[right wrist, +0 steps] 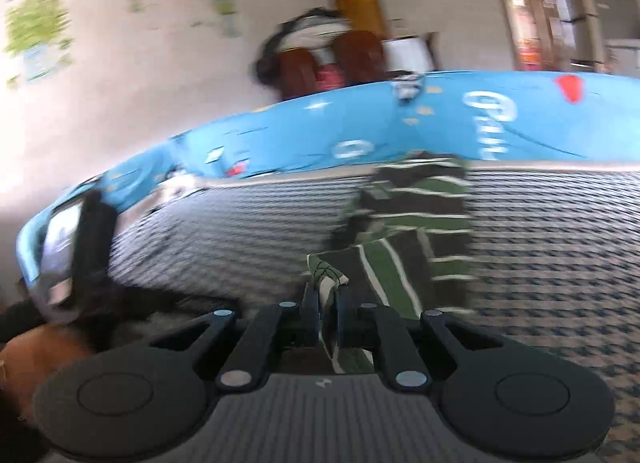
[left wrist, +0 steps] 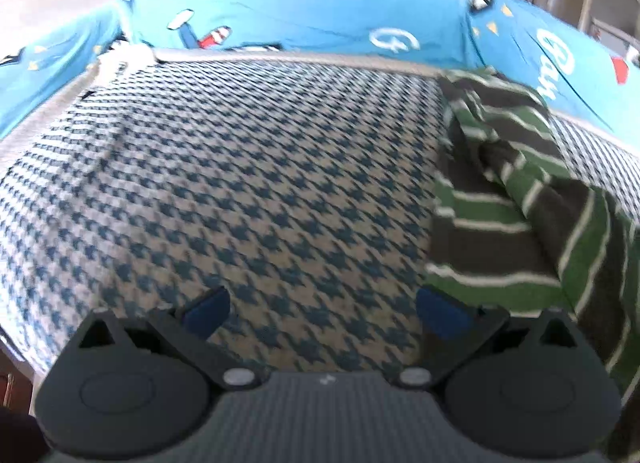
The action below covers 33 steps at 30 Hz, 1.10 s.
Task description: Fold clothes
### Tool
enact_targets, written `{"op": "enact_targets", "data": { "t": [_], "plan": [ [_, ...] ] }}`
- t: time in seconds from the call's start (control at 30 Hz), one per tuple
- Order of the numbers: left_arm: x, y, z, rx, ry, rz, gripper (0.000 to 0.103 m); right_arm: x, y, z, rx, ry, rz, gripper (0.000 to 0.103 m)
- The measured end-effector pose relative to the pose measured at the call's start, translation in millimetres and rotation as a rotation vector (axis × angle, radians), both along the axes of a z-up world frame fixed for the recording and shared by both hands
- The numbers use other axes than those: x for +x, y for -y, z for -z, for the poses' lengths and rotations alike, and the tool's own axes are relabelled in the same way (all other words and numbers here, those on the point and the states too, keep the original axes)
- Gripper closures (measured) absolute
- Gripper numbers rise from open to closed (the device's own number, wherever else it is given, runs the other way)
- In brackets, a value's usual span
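One striped garment (right wrist: 416,219), green, dark and white, is laid on houndstooth-covered bed (left wrist: 248,183). Its near edge is pinched by right hand-held gripper (right wrist: 327,303), jaws nearly closed. Left hand-held gripper (left wrist: 322,309) is held wide, empty, over bed cover beside garment.

Garment (left wrist: 516,199): broad bands of green and dark grey-brown, divided by thin white stripes. Seat cover (left wrist: 248,191) beneath it: houndstooth check, dark teal-blue on cream, edged with pale grey piping. Back cushions (left wrist: 304,11): bright sky blue, printed with white stars, white lettering, small yellow triangles and red accents. Left tongs (left wrist: 322,309): dark grey body, blue finger pads. Right tongs (right wrist: 328,313): same dark grey with blue pads. Wall (right wrist: 132,75): off-white, bearing blurred green and blue posters.
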<state>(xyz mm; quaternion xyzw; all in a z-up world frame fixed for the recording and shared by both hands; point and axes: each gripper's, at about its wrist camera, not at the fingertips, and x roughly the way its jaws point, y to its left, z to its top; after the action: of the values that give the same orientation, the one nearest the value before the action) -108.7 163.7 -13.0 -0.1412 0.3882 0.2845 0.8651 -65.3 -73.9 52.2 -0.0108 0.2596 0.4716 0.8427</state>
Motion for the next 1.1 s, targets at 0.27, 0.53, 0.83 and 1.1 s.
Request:
{"op": "enact_targets", "data": {
  "t": [0.27,0.53,0.83,1.1],
  "plan": [
    [-20.2,-18.9,-14.0,-0.012,0.07,-0.055,0.0,-41.2,-47.2,27.8,-0.077,-0.021,-0.187,0.093],
    [-18.6,-17.7,-15.8,-0.012,0.067,-0.034,0.0,-47.6,-62.8,61.2,-0.181,-0.06,-0.243,0.092],
    [-4.8,3.5,-8.5,-0.007,0.03,0.059,0.0,-40.8,-53.5,68.4,-0.2,-0.156,-0.267,0.088],
    [3.0,15.2,-1.9,-0.003,0.004,0.115,0.0,-41.9,-22.9,54.6,-0.177,-0.143,-0.183,0.088]
  ]
}}
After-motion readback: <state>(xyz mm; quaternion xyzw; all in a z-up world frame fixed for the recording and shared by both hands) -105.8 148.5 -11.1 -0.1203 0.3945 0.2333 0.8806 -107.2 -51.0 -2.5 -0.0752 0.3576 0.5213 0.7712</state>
